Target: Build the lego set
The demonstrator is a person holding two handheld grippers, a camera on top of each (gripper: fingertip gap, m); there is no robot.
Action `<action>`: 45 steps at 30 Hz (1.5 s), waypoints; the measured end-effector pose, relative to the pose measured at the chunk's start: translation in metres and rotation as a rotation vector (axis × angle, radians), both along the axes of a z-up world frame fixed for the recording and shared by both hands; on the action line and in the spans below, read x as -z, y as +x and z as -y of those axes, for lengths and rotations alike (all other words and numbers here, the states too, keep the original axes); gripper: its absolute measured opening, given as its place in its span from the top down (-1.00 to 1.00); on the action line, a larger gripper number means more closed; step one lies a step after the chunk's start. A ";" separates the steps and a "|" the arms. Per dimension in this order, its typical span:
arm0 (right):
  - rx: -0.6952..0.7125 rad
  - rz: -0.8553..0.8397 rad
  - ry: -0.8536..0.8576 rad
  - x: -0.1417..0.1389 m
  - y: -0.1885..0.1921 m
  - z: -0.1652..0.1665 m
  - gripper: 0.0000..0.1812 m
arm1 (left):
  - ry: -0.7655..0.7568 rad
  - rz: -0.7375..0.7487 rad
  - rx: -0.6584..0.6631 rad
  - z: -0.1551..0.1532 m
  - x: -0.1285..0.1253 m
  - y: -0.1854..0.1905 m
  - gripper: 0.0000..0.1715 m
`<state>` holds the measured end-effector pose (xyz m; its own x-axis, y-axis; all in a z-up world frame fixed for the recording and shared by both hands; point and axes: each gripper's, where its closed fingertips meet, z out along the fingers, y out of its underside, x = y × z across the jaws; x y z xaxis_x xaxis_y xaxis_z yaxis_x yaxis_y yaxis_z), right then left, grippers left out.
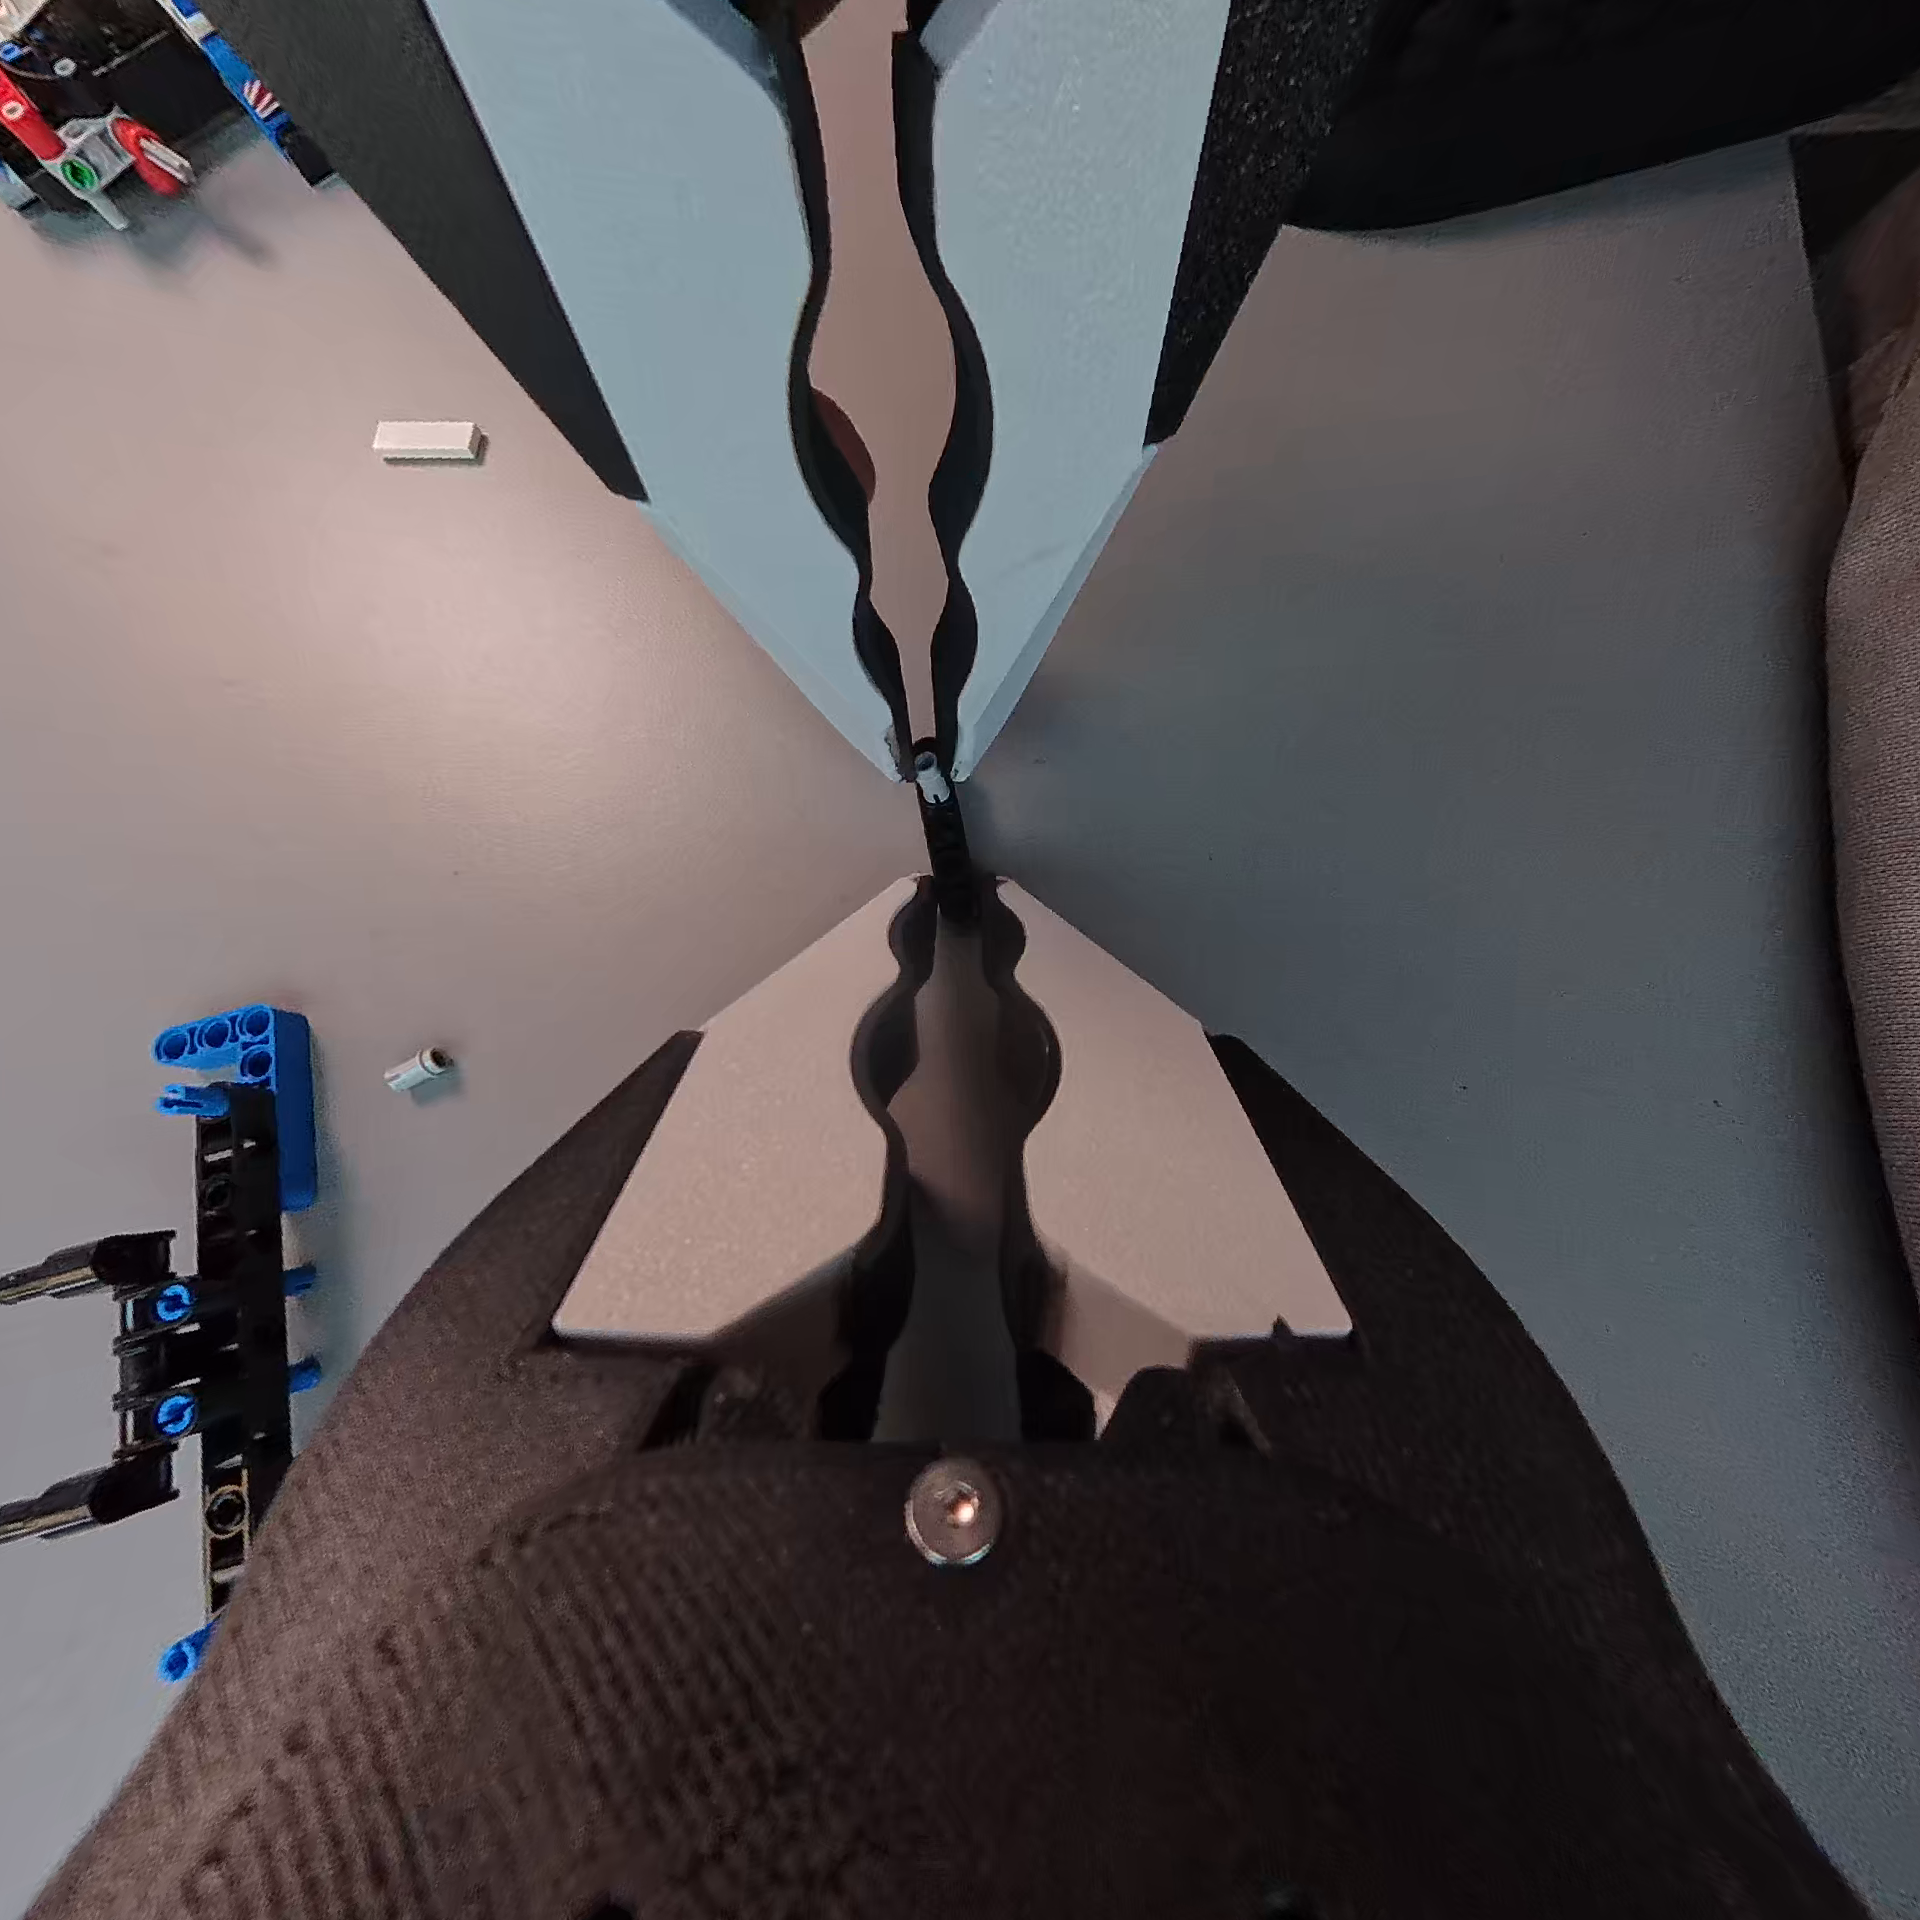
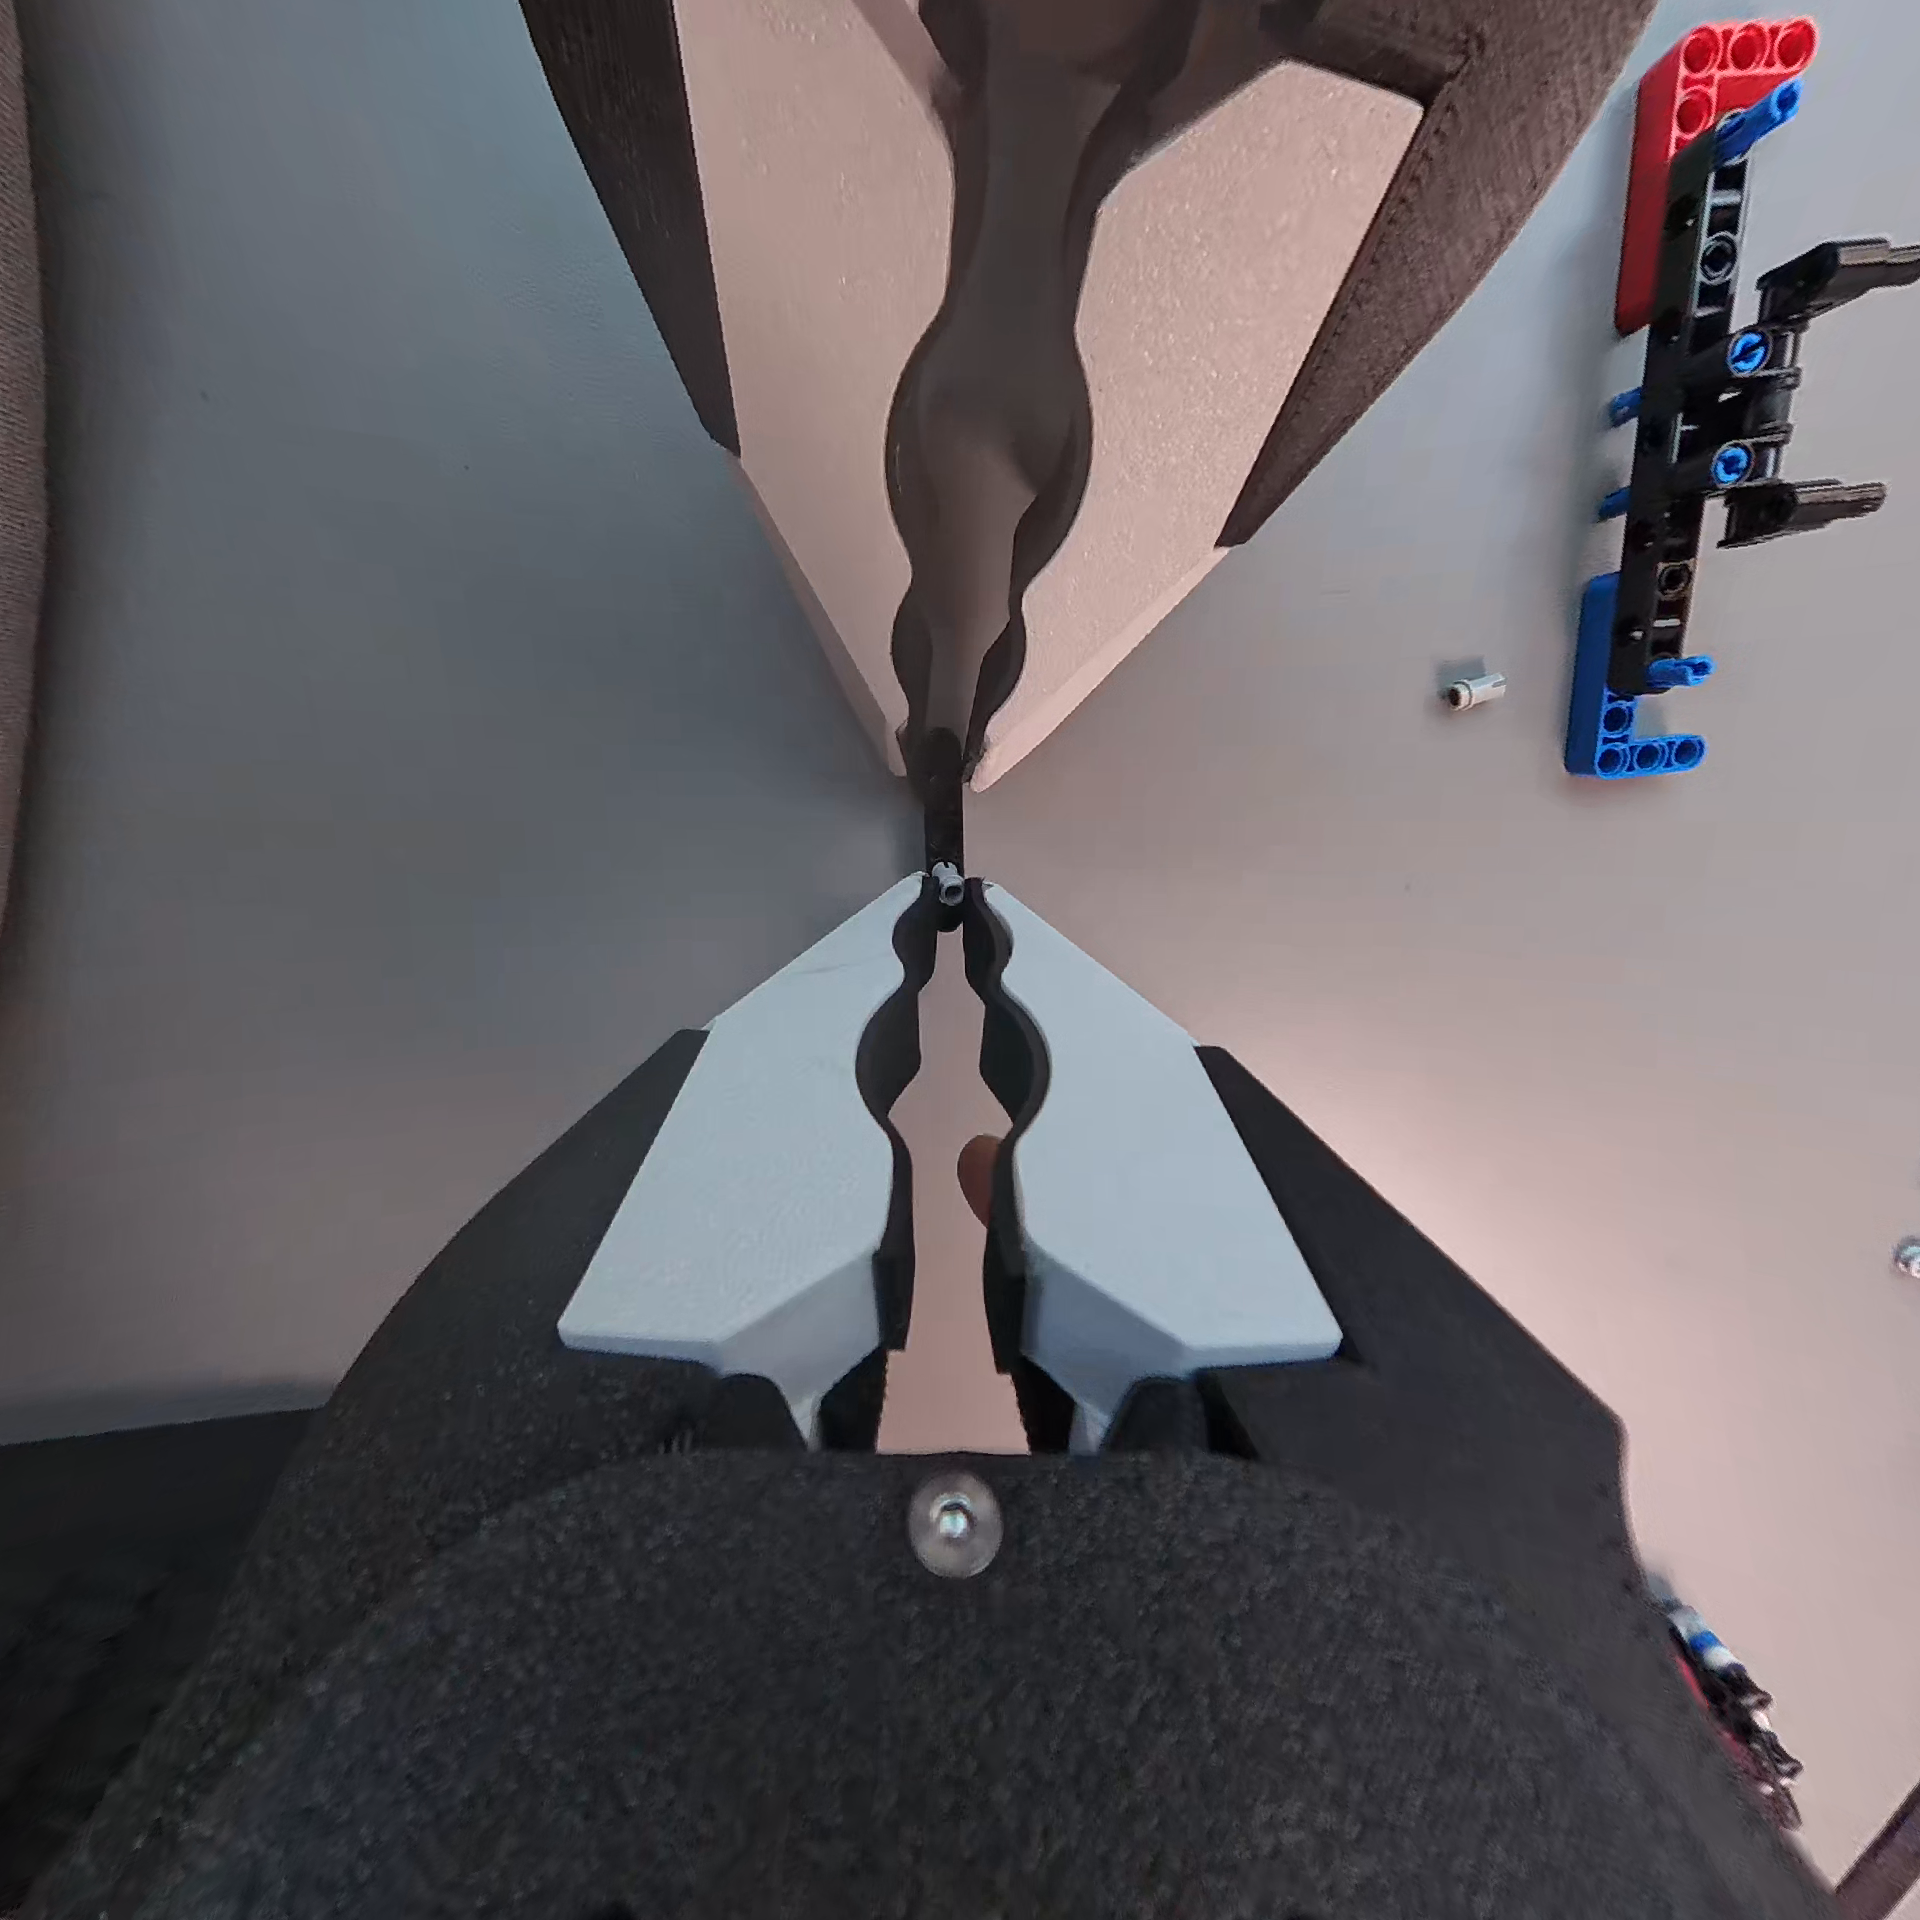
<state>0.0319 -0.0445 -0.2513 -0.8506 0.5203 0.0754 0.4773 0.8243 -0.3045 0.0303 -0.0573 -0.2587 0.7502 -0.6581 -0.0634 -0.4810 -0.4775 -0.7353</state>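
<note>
My two grippers meet tip to tip above the grey table. My left gripper (image 1: 956, 896) is shut on a thin black lego piece (image 1: 950, 852) that sticks out toward the right one. My right gripper (image 2: 948, 896), with light blue fingers, is shut on a small grey pin (image 2: 947, 879). The pin's end touches the end of the black piece (image 2: 943, 805). The right gripper also shows in the left wrist view (image 1: 930, 764), and the left one in the right wrist view (image 2: 940, 764).
A black beam assembly (image 1: 239, 1299) with blue pins and a blue L-beam (image 2: 1605, 707) lies on the table; a red L-beam (image 2: 1662, 156) is at its other end. A loose grey pin (image 1: 421, 1068), a white tile (image 1: 428, 440) and a part-built model (image 1: 94, 114) lie nearby. Less than 4 cm separates the two grippers' tips.
</note>
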 end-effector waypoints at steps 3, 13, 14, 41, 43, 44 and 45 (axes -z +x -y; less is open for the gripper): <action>-0.011 -0.003 0.023 0.000 -0.001 0.001 0.98 | 0.010 0.002 0.001 -0.001 0.000 0.000 0.92; -0.038 -0.037 0.080 0.005 0.001 0.000 0.98 | 0.027 -0.003 -0.004 -0.003 0.000 0.000 0.93; -0.037 -0.043 0.080 0.005 0.001 0.000 0.98 | 0.028 -0.006 -0.005 -0.003 0.000 0.000 0.92; 0.001 -0.147 0.048 0.002 0.003 0.000 1.00 | 0.015 0.008 -0.011 -0.003 0.000 -0.001 0.93; 0.003 -0.152 0.046 0.002 0.003 0.000 1.00 | 0.014 0.010 -0.010 -0.002 -0.001 -0.001 0.93; 0.003 -0.154 0.045 0.002 0.002 0.000 1.00 | 0.014 0.011 -0.010 -0.003 -0.001 -0.001 0.93; 0.003 -0.158 0.045 0.002 0.002 0.000 1.00 | 0.014 0.011 -0.010 -0.003 -0.001 -0.001 0.93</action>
